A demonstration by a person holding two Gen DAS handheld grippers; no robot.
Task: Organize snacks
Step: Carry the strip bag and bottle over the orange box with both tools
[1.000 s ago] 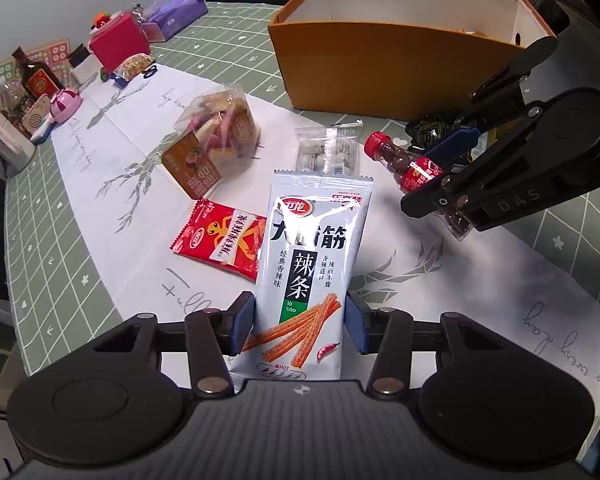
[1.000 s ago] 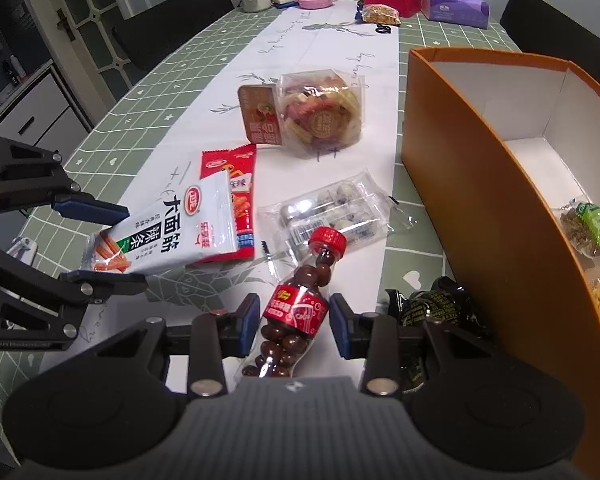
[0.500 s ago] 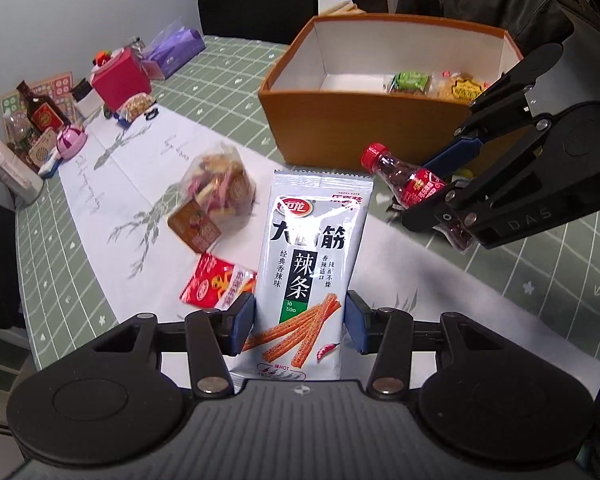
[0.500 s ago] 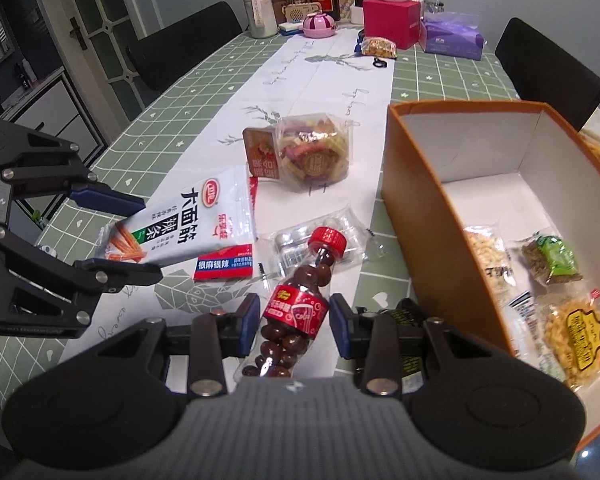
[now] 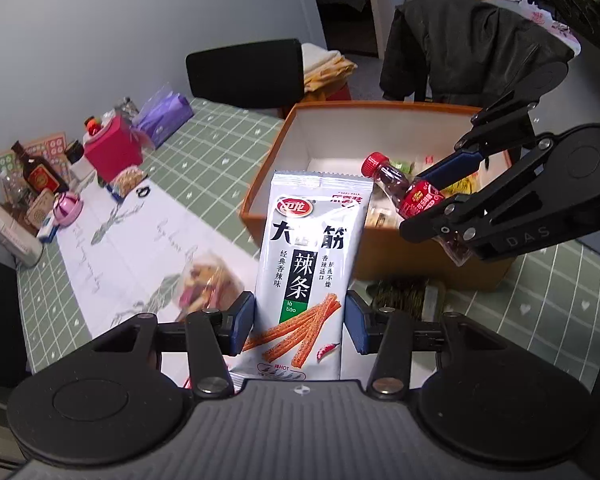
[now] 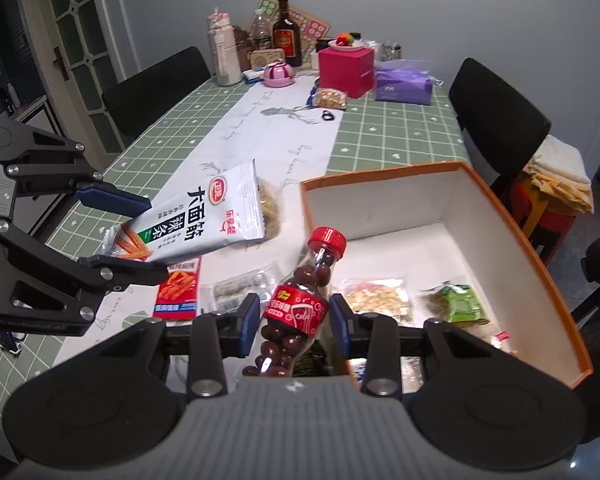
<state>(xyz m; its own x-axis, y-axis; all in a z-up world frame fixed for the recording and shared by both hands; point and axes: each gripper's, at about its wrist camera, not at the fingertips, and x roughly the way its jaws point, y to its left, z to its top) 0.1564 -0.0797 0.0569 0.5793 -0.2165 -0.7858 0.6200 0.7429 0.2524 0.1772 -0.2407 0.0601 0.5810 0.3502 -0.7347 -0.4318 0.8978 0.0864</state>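
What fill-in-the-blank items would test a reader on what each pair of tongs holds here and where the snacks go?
1. The left tongs grip a white spicy-strip packet, held ____ off the table.
2. The right tongs grip a bottle whose cap is ____.
3. The bottle is filled with small ____ balls.
4. The orange box already holds a ____ packet among others.

Missing words: up; red; brown; green

Orange box (image 6: pixel 540 264) w/ white inside, red-capped bottle (image 6: pixel 300 300), green-checked tablecloth (image 6: pixel 400 136), white snack bag (image 5: pixel 308 264)
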